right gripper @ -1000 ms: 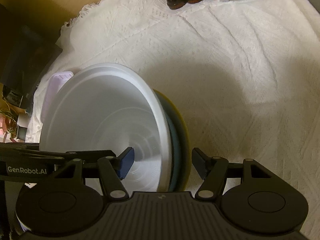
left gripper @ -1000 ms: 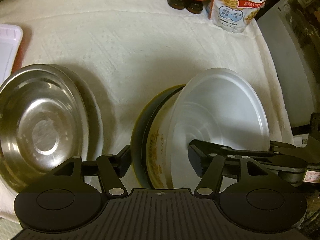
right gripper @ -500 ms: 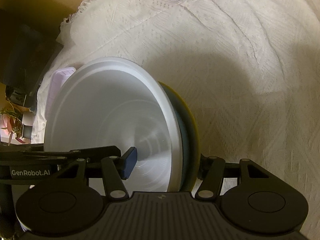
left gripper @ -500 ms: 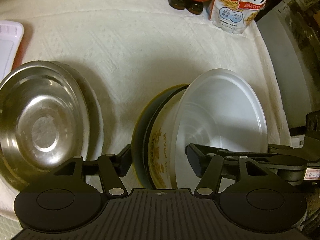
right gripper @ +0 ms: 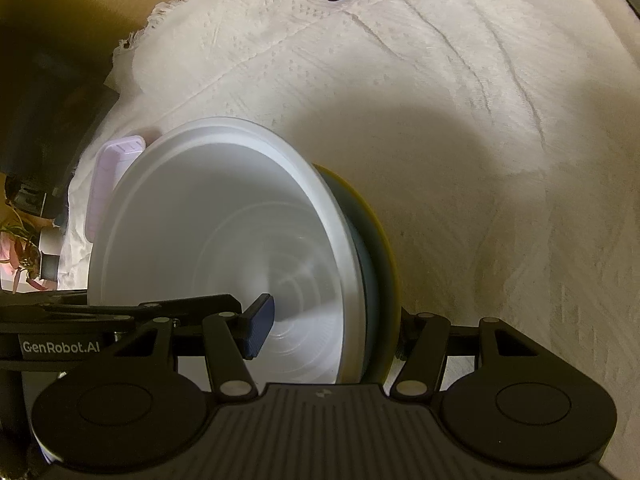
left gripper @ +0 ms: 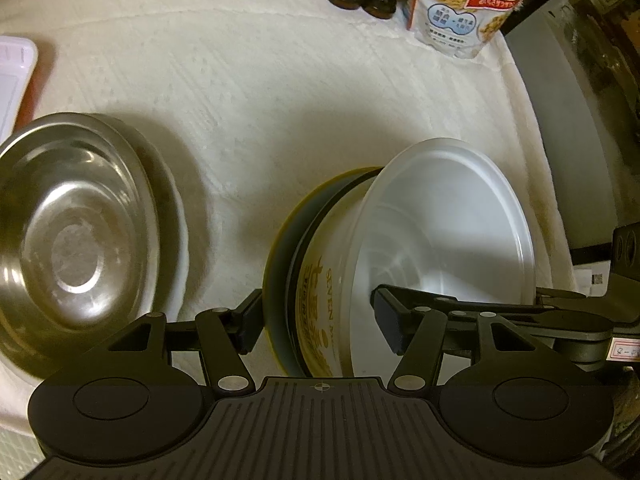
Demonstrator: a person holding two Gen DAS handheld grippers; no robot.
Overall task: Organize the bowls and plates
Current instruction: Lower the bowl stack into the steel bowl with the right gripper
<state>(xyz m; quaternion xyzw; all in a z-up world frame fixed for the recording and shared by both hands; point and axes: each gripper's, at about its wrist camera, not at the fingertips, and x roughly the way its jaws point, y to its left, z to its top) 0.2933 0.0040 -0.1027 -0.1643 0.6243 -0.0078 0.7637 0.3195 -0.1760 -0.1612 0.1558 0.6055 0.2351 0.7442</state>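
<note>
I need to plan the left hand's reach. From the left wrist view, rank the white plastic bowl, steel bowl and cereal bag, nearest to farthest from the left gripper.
1. White plastic bowl: straddled by the left gripper.
2. Steel bowl: on the left, beside it.
3. Cereal bag: far edge, upper right.

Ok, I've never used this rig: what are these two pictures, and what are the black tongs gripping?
Each picture comes from a camera on one hand-held tool, looking along its tongs. Both pairs straddle the same tilted stack: a white plastic bowl nested in a printed bowl on a yellow-rimmed plate. The left tongs and right tongs each have one finger inside the bowl, one behind the plate. On the white cloth also sit a steel bowl and a cereal bag.
</note>
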